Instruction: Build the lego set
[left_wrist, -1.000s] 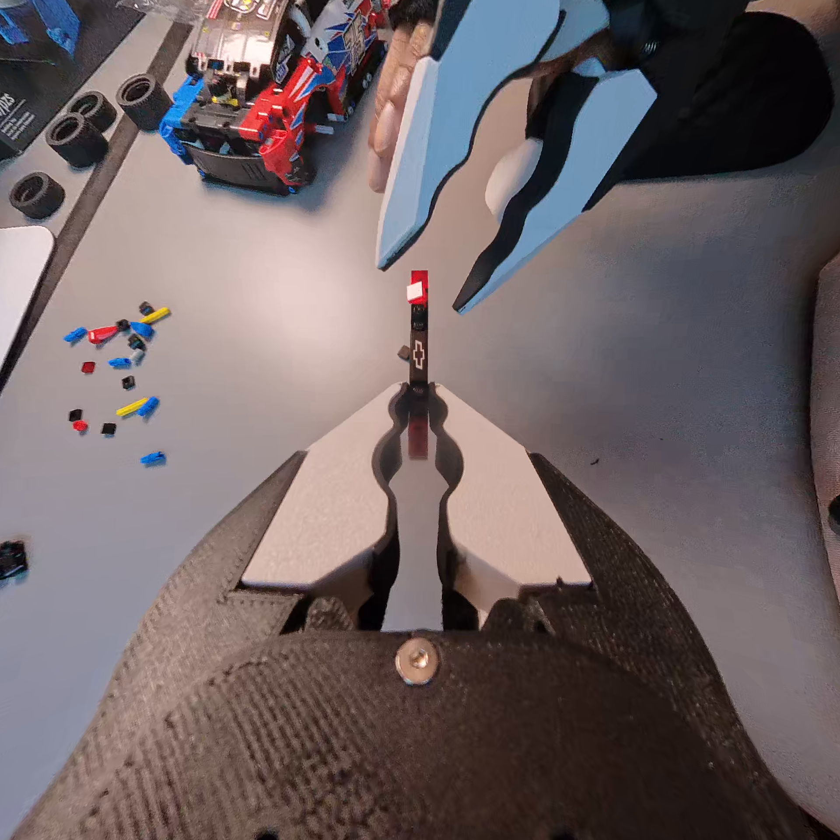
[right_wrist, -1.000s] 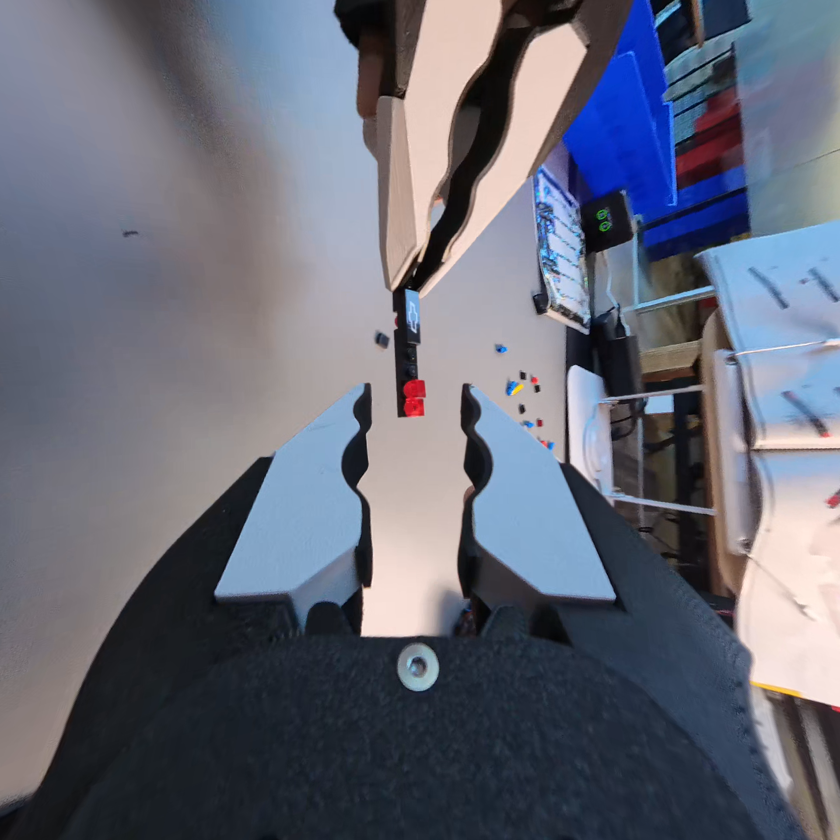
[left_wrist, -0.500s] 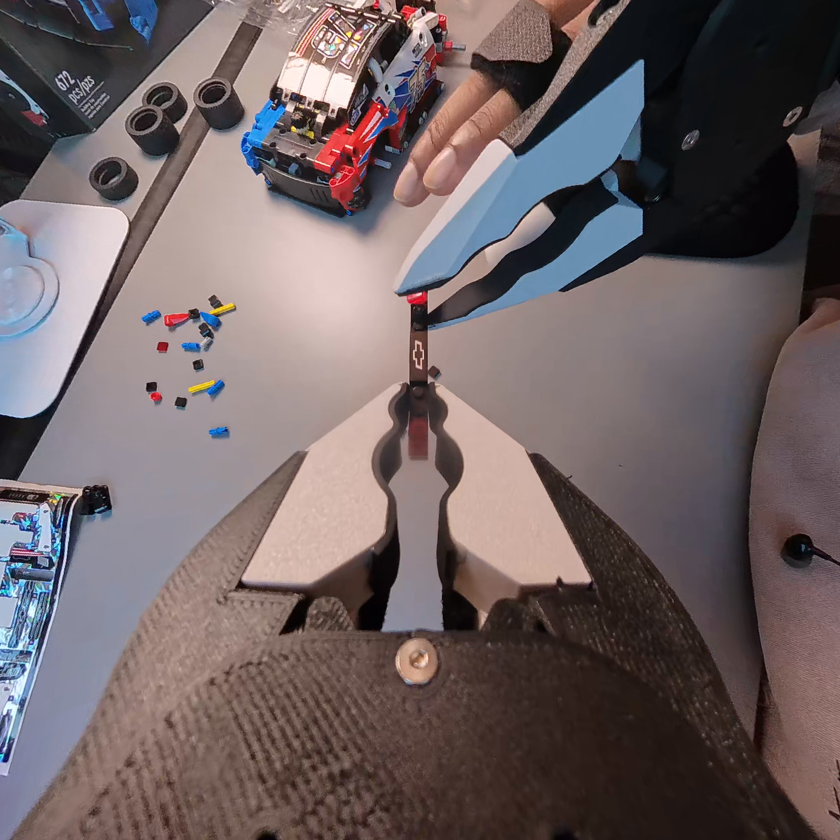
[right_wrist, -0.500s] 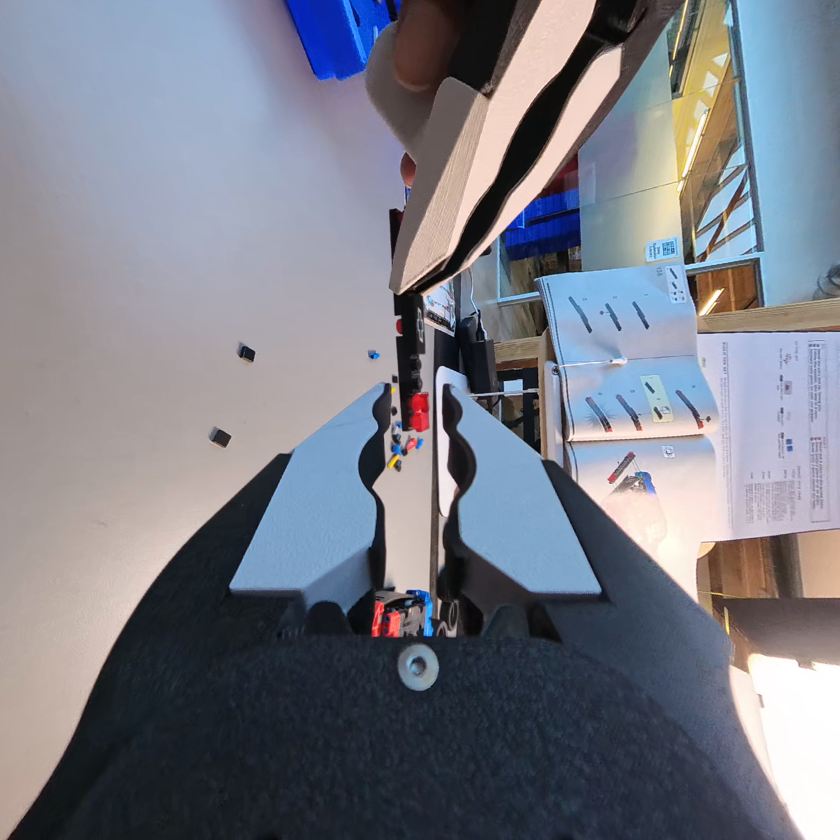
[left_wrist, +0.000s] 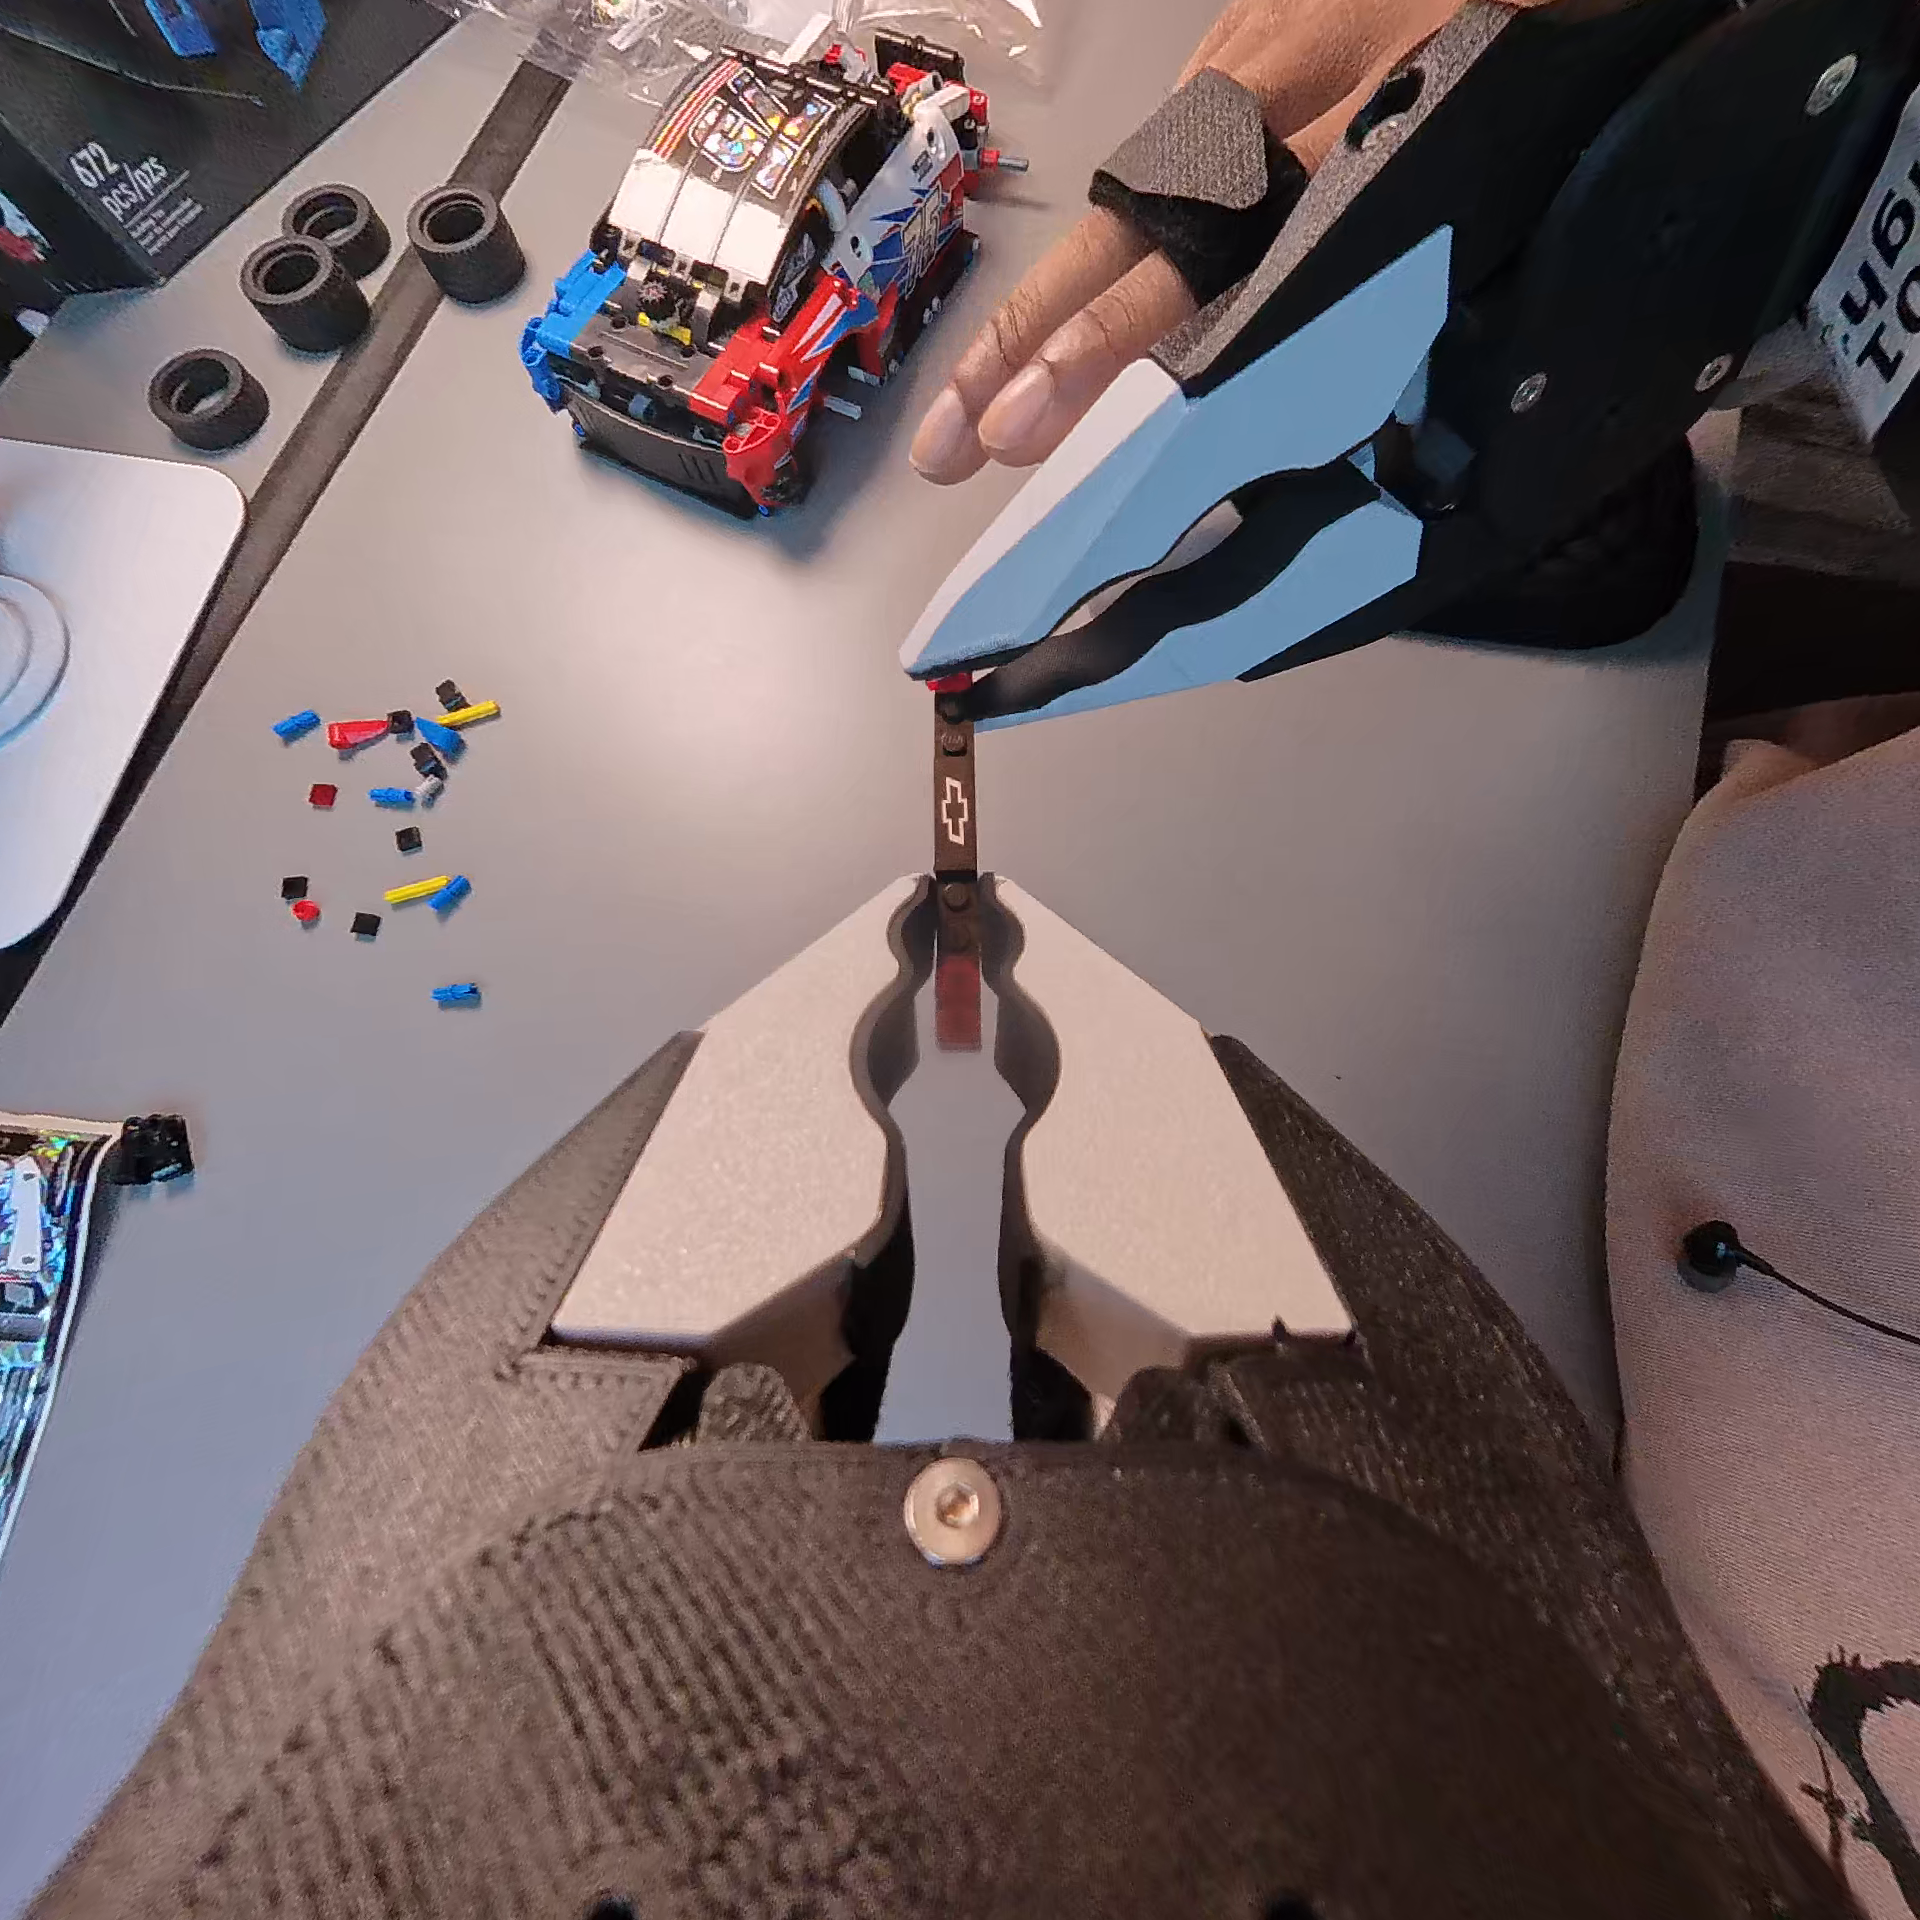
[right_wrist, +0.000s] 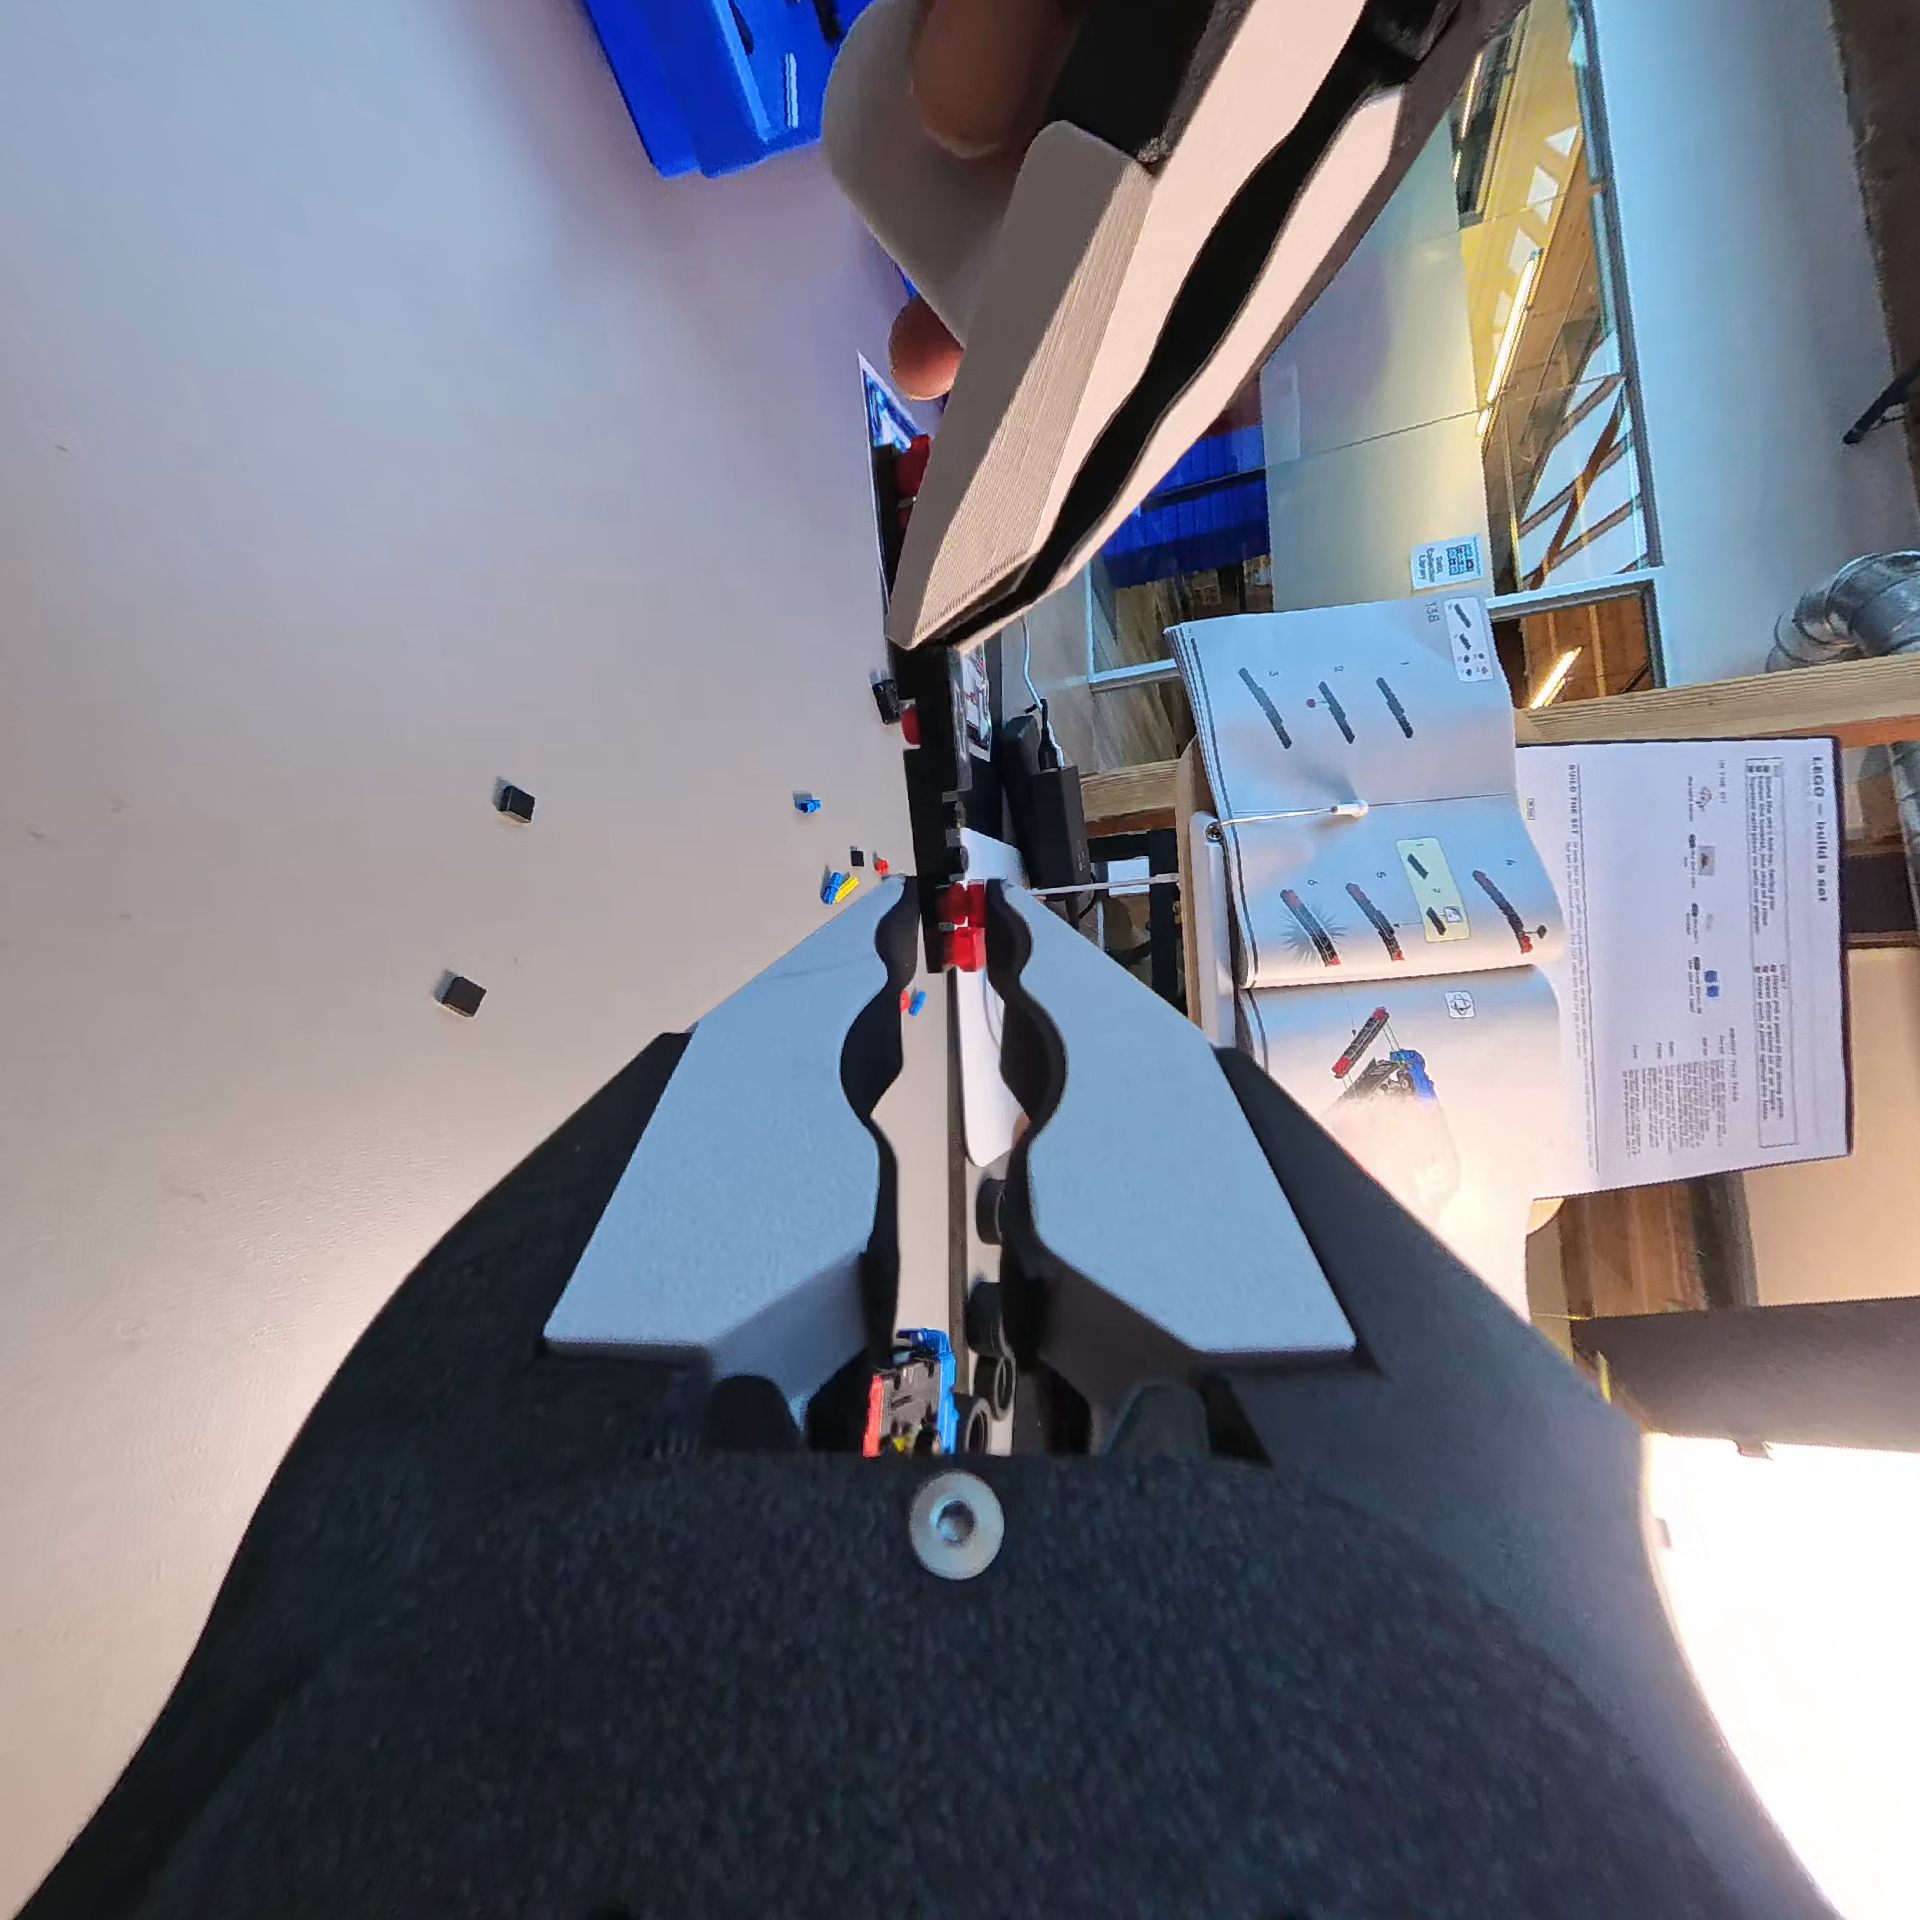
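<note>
The left tongs (left_wrist: 957, 891) are closed on the near end of a thin black strip (left_wrist: 955, 810), which sticks straight out ahead of their tips, held clear above the grey bench (left_wrist: 644, 623). A dark red tile (left_wrist: 957, 1003) on the strip sits back between the 2 fingers. At the strip's far end the right tongs (left_wrist: 940, 688) are pinched nearly closed around a small red piece (left_wrist: 947, 682); in the right wrist view those tongs (right_wrist: 951, 914) flank the red piece (right_wrist: 963, 928) with almost no gap, though whether both fingers actually press on it cannot be told.

The step in hand looks like seating that red piece on the strip's end. To do it well, the left tongs should hold the strip rigid while the right ones squeeze square to its face, since the strip is thin and any sideways push could twist it out of the grip.

Left of the left tongs lie loose small parts (left_wrist: 400, 800); farther ahead stand a part-built car (left_wrist: 769, 312) and 4 black tyres (left_wrist: 312, 291).
</note>
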